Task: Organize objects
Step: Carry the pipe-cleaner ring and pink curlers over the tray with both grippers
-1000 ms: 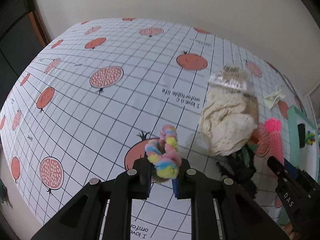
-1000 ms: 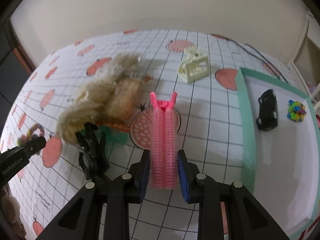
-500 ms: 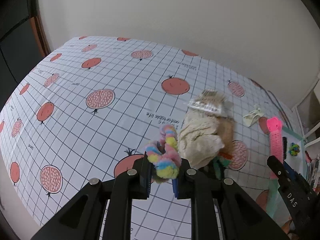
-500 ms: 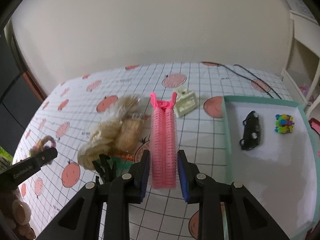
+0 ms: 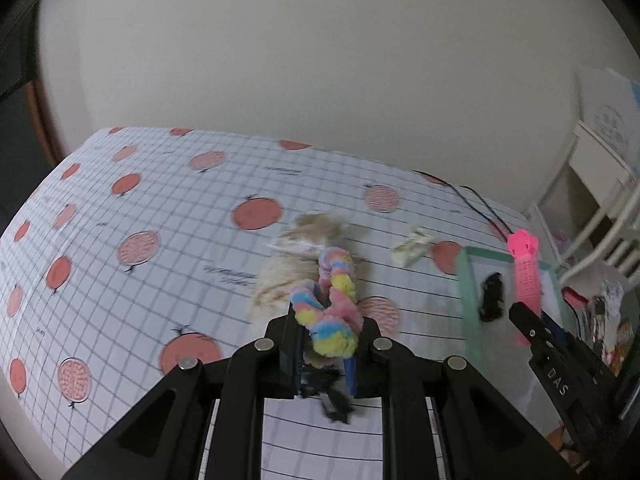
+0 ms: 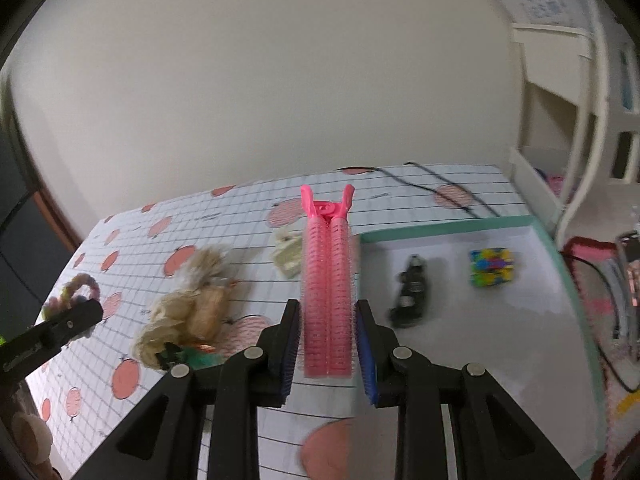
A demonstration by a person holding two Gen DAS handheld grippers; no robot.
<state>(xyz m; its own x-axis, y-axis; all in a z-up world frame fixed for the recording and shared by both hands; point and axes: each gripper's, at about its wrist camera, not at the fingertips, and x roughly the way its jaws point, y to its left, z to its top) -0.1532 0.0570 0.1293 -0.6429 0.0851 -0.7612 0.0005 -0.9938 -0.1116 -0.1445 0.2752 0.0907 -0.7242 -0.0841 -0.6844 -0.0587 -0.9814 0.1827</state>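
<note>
Left claw is pinching a fuzzy pastel scrunchie w/ pink, blue and yellow bands; it sticks up between the fingers, lifted off the desk. Right claw is pinching a pink hair-roller clip, long body pointing away from the camera, forked end at the far tip, held above the desk near the left edge of the tray.

Tray is teal-rimmed w/ a white floor, on the right side of the desk. Inside: a small black item, blurred, can't tell what it is, and right of it a multicolour bundle, also smeared. In the left wrist view the tray's near part is cut off behind the right claw's finger.

On the desk left of the tray: a cream claw-type hair clip, and nearer left a tan fluffy heap, maybe fur or a hairpiece, too blurry to say. Sth black and sth green poke out under the heap's near edge, mostly hidden by the right claw's arm. Left wrist view: scrunchie covers the heap's middle; a black shape under the fingers is unclear.

Desk cloth is a white grid w/ red fruit prints. A black cable runs over the far right corner.
</note>
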